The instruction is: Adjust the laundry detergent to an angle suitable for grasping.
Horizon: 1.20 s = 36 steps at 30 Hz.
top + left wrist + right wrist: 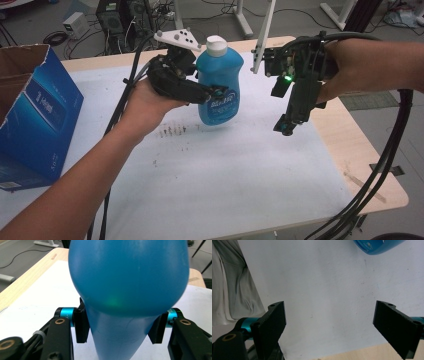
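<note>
the left gripper clamps the blue bottle at center frame, held between its jaws; the right gripper, to its right, gapes empty.

The blue plastic bottle with a white cap hangs upright above the middle of the white-covered wooden surface, clear of it, clamped between the jaws of the left claw. The right claw hovers to its right, apart. A blue cardboard box stands at the left edge.
</note>
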Tool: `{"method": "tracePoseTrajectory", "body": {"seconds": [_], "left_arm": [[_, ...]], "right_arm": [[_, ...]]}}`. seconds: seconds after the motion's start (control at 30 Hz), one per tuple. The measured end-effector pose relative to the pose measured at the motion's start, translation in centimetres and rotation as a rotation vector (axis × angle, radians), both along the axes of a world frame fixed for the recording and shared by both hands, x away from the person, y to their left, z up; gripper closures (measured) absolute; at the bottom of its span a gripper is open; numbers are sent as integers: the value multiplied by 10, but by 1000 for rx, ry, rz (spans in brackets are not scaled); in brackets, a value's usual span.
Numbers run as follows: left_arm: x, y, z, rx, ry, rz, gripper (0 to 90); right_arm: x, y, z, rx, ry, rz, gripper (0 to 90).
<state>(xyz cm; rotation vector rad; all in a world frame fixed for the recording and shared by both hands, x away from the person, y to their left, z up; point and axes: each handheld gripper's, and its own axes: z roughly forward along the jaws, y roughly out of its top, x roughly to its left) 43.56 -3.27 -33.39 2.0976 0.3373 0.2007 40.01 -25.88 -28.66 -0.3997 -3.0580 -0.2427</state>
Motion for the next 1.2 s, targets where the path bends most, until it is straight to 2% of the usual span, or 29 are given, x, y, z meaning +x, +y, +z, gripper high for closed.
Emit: {"method": "tracePoseTrajectory", "body": {"seconds": [0.17, 0.6, 0.77, 0.9, 1.1, 1.2], "left_arm": [[2, 12, 8, 19, -14, -64, 460], [3, 33, 21, 47, -19, -155, 460], [3, 39, 22, 56, -15, -182, 460], [2, 43, 22, 71, -30, -221, 460], [2, 50, 21, 57, -10, -266, 460], [3, 52, 19, 67, 2, -292, 460]], "right_arm": [[0, 2, 0, 3, -1, 0, 107], [-1, 5, 1, -5, 5, -7, 107], [-1, 7, 1, -3, 4, -3, 107], [-1, 9, 0, -6, 2, 1, 107], [-1, 10, 0, -6, 1, 4, 107], [-1, 10, 0, -8, 1, 8, 107]]}}
